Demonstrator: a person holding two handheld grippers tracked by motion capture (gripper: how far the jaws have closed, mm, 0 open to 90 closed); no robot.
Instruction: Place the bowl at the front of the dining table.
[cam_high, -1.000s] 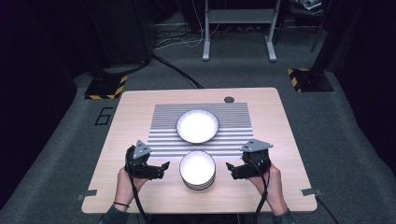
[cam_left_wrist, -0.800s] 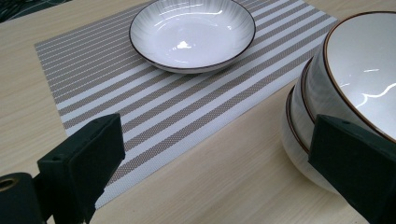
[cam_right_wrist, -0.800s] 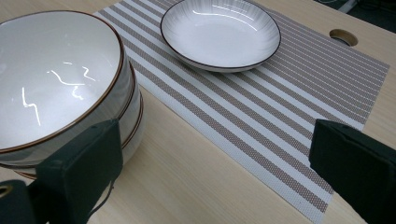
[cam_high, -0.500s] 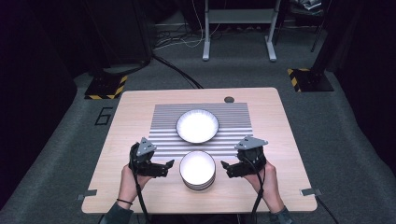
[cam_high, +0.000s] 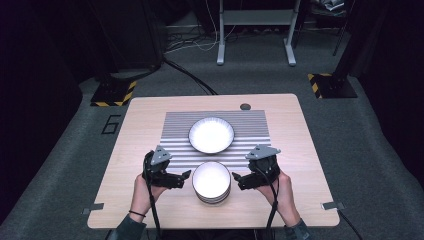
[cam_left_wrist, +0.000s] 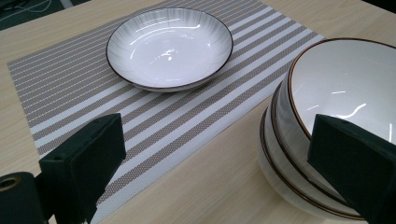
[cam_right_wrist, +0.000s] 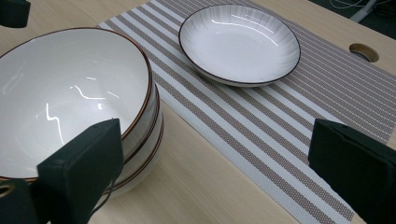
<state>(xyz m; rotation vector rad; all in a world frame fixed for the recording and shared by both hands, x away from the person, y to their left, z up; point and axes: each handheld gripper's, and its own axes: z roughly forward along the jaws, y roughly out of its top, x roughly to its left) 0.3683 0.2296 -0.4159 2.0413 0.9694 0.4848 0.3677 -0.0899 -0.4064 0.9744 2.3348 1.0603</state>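
My table (cam_high: 150, 200) is evenly and brightly lit from overhead, while the surrounding floor (cam_high: 375, 150) falls off into near-black at the frame edges. The high view is soft and slightly grainy; fine detail is poor. Both gripper views are sharper, though my own jaws in the foreground are blurred (too close to focus). Glare streaks cross the stacked bowls (cam_right_wrist: 70, 93) and the shallow plate (cam_left_wrist: 168, 46). Shadows under the crockery are faint and short.
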